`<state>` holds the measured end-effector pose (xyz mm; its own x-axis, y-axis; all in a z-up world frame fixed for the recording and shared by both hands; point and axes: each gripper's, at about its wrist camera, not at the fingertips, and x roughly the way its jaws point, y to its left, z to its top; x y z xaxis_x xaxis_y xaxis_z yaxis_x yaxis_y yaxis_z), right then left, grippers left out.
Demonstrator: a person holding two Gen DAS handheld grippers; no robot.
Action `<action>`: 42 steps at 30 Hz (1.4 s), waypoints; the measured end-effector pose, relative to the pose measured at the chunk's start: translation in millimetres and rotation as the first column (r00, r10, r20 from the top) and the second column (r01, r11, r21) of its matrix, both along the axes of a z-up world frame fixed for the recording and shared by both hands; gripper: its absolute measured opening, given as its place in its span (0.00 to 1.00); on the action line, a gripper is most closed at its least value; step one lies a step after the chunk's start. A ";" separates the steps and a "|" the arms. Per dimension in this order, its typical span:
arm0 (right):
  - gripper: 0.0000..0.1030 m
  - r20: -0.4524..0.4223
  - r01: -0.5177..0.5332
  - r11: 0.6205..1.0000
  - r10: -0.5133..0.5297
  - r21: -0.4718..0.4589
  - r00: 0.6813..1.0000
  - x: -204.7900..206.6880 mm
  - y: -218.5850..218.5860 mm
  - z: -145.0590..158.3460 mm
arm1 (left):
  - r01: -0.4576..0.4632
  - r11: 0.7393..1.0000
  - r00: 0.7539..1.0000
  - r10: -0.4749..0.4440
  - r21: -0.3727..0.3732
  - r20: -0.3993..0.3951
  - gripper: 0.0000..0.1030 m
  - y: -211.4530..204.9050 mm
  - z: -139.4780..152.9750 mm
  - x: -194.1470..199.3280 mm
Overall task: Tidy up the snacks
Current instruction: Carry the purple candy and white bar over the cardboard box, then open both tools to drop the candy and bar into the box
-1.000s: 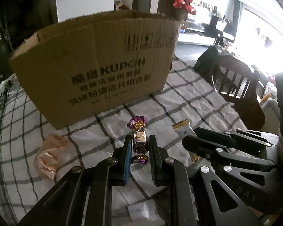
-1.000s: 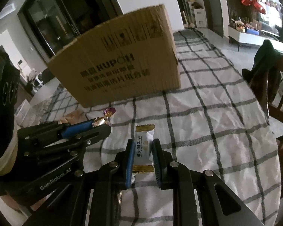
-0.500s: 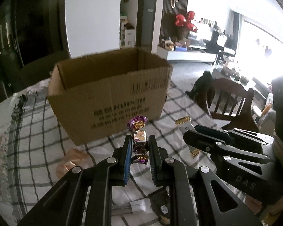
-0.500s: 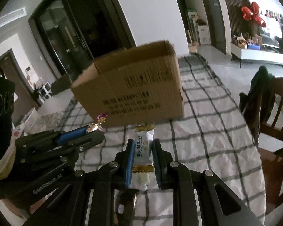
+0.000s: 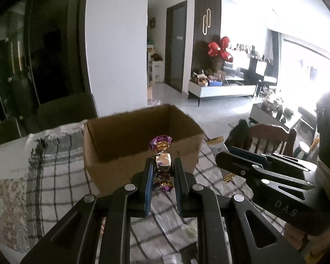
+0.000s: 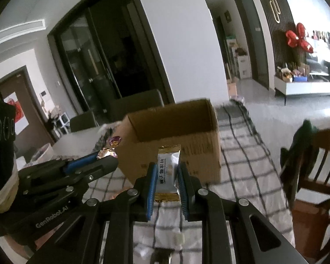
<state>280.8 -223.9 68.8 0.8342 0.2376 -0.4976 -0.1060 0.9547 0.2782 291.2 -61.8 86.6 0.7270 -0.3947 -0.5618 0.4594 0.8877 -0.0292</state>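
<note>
My left gripper (image 5: 163, 165) is shut on a purple and gold wrapped candy (image 5: 162, 160), held upright in the air before the open cardboard box (image 5: 121, 165). My right gripper (image 6: 166, 171) is shut on a white snack packet with gold ends (image 6: 167, 171), also lifted in front of the box (image 6: 198, 154). The box stands on the checked tablecloth (image 5: 55, 189) with its top open; its inside looks dark. Each gripper shows in the other's view: the right gripper (image 5: 222, 154) at the right, the left gripper (image 6: 111, 154) at the left.
A wooden chair (image 6: 314, 167) with dark cloth over its back stands at the table's right side. Dark chairs (image 5: 66, 112) stand behind the table's far edge. A marble-patterned strip (image 5: 4, 198) borders the cloth at the left. A hand in a dark sleeve (image 5: 327, 145) holds the right gripper.
Both grippers have risen with their snacks and tipped up, so the box now appears lower and its open top shows. The snacks left on the cloth have dropped out of view.
</note>
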 end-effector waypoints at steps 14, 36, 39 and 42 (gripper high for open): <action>0.20 0.051 -0.019 0.999 0.021 -0.042 0.999 49.2 -0.1 25.0 | -0.062 0.998 0.997 0.061 0.016 0.037 0.18 6.9 14.2 44.4; 0.34 0.010 0.020 0.995 -0.019 -0.102 1.000 109.0 -0.7 13.4 | -0.144 0.989 0.990 0.144 0.039 0.013 0.54 14.6 -3.6 98.9; 0.34 0.013 0.020 0.994 -0.019 -0.108 1.000 97.4 1.4 14.8 | -0.136 0.990 0.990 0.134 0.048 0.039 0.56 16.0 -0.6 84.1; 0.37 0.014 0.019 0.994 -0.018 -0.111 1.000 83.9 3.2 16.9 | -0.125 0.991 0.991 0.122 0.047 0.057 0.59 18.3 3.3 67.4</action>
